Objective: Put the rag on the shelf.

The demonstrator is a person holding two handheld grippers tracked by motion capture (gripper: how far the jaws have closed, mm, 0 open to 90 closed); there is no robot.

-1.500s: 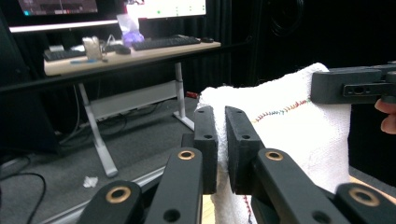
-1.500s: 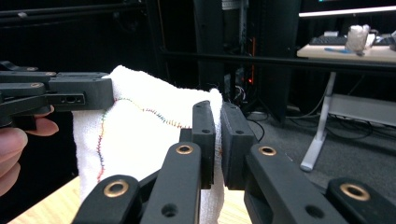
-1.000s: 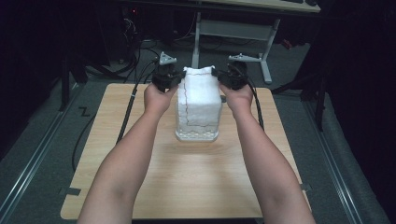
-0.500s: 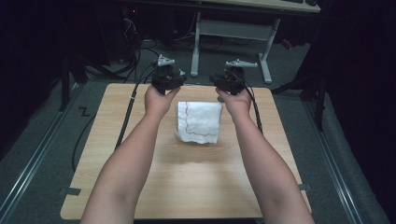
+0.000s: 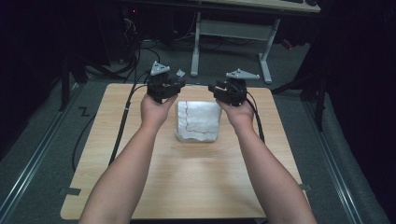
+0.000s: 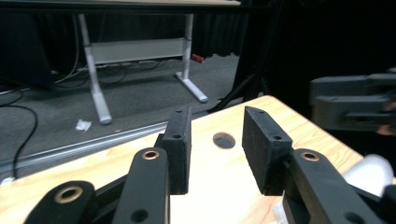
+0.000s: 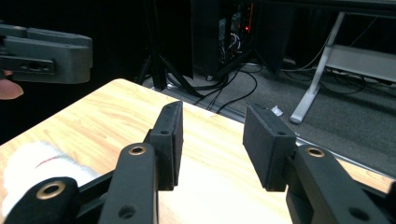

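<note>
- A folded white cloth (image 5: 197,121) with a thin dark line across its top lies flat on the wooden desk (image 5: 187,182), midway between the side edges and nearer the far edge.
- The left gripper (image 5: 173,87) sits just off the cloth's far left corner. Its jaws have just been opening and stand parted with nothing between them; bare wood shows through the gap in the left gripper view.
- The right gripper (image 5: 215,89) sits just off the cloth's far right corner. Its jaws have also just been opening, stand well apart and hold nothing.
- Both forearms reach in from the desk's near edge, one along each side of the cloth.
- In the right gripper view the cloth (image 7: 35,163) lies low at the left, clear of the pads (image 7: 268,144).
</note>
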